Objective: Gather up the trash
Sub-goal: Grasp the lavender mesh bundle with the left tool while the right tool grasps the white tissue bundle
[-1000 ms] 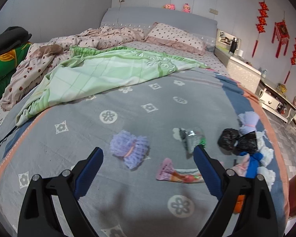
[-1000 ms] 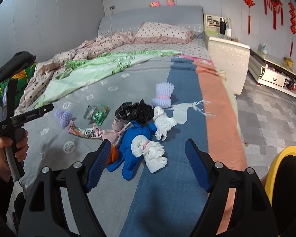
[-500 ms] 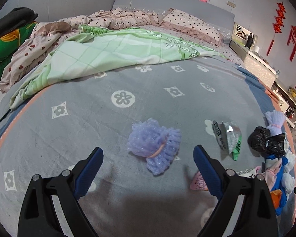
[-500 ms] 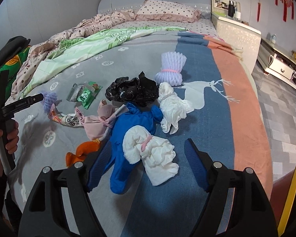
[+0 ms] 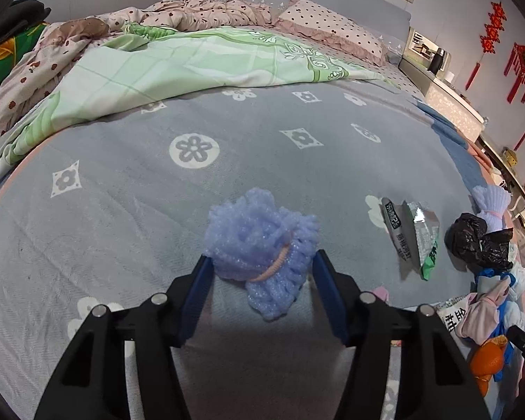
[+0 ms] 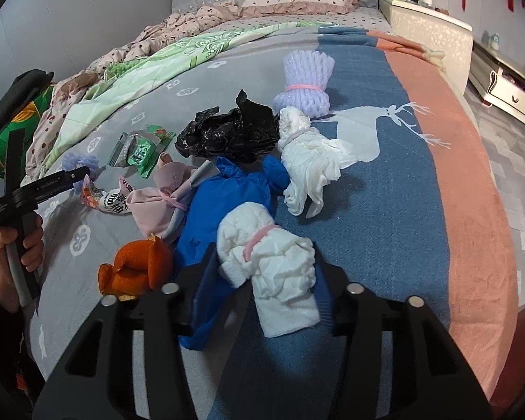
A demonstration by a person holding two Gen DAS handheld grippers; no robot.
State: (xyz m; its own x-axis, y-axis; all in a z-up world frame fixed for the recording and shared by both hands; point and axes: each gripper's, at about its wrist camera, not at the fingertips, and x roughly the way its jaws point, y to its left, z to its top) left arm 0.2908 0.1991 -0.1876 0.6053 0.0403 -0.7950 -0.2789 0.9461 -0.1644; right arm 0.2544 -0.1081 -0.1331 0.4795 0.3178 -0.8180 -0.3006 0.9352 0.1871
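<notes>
Closing both claws on the grey bedspread [image 5: 129,182]: my left gripper [image 5: 260,273] pinches the purple foam net [image 5: 262,245], my right gripper [image 6: 262,266] seemingly squeezes the white paper wad [image 6: 276,266] beside the blue glove [image 6: 227,199].

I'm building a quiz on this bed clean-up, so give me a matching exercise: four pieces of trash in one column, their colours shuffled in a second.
Things:
1. foam net bundle between the left tool's fingers
2. paper wad between the right tool's fingers
3. crumpled bag
4. peel

Colours:
A. orange
B. black
C. lilac
D. white

Pairs: 1-C, 2-D, 3-B, 4-A
</notes>
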